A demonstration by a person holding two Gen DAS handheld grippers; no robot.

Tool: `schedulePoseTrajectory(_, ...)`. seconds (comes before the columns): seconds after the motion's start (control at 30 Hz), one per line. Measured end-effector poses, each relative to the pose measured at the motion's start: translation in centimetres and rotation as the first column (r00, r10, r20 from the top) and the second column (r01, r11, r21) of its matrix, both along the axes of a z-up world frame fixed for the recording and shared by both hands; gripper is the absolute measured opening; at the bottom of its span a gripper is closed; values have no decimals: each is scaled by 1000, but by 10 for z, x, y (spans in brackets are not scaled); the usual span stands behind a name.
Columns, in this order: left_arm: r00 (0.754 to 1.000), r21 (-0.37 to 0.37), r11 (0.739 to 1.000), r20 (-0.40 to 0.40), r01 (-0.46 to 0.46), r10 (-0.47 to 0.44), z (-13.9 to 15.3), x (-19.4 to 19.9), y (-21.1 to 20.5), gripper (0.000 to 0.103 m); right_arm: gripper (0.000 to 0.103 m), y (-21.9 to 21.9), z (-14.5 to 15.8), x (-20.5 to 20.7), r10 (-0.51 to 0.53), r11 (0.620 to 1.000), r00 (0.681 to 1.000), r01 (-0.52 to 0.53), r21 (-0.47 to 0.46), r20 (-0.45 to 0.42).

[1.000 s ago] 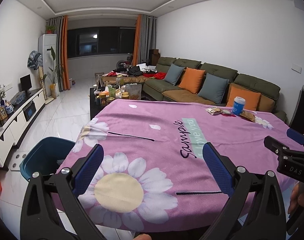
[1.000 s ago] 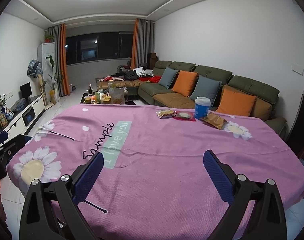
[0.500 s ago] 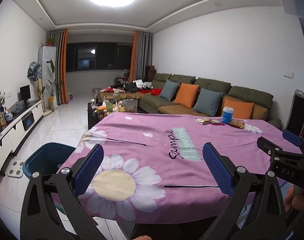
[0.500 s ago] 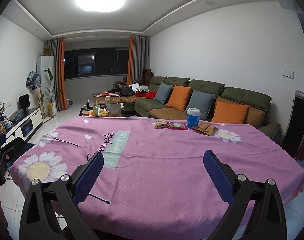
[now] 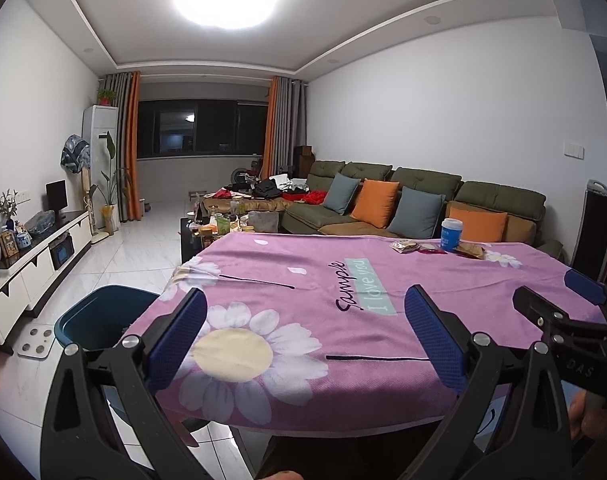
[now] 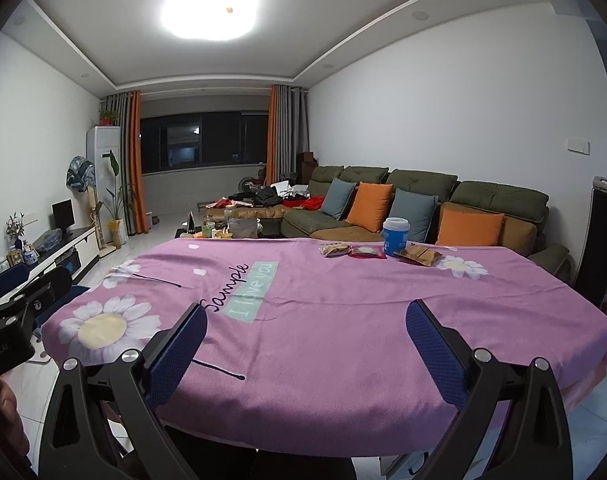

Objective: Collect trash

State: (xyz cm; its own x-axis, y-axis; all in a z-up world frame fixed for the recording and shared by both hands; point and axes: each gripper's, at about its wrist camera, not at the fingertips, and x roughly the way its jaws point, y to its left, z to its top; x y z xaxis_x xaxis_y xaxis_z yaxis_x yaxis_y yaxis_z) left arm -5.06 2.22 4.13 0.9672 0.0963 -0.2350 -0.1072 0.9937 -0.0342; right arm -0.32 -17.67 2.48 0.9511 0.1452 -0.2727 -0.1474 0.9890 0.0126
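Trash lies at the far right of the pink flowered tablecloth [image 6: 343, 320]: a blue paper cup with a white lid [image 6: 395, 236], a crumpled yellow wrapper [image 6: 335, 249], a red packet [image 6: 366, 252] and a brown wrapper [image 6: 418, 255]. The cup also shows in the left wrist view [image 5: 451, 233]. My left gripper [image 5: 305, 324] is open and empty above the table's near left edge. My right gripper [image 6: 306, 334] is open and empty above the near edge, far from the trash. A dark teal bin [image 5: 103, 320] stands on the floor left of the table.
A green sofa with orange and grey cushions [image 6: 403, 208] runs behind the table. A cluttered coffee table [image 5: 227, 224] stands beyond the far edge. A white TV cabinet [image 5: 35, 256] lines the left wall. A white scale [image 5: 35, 342] lies on the floor by the bin.
Both grippers have pulled back and tilted upward, so the table looks farther and more ceiling shows. Both stay open and empty.
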Motion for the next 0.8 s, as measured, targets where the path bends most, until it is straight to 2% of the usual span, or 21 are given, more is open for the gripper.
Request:
schedulePoseTrajectory(0.33, 999, 0, 1000, 36, -14, 14, -2, -8, -2, 97, 96, -2, 3, -15, -9, 1000, 998, 10, -12, 58)
schedulePoseTrajectory(0.8, 999, -9, 1000, 37, -12, 12, -4, -3, -1, 97, 96, -1, 3, -6, -12, 1000, 999, 13, -22, 45)
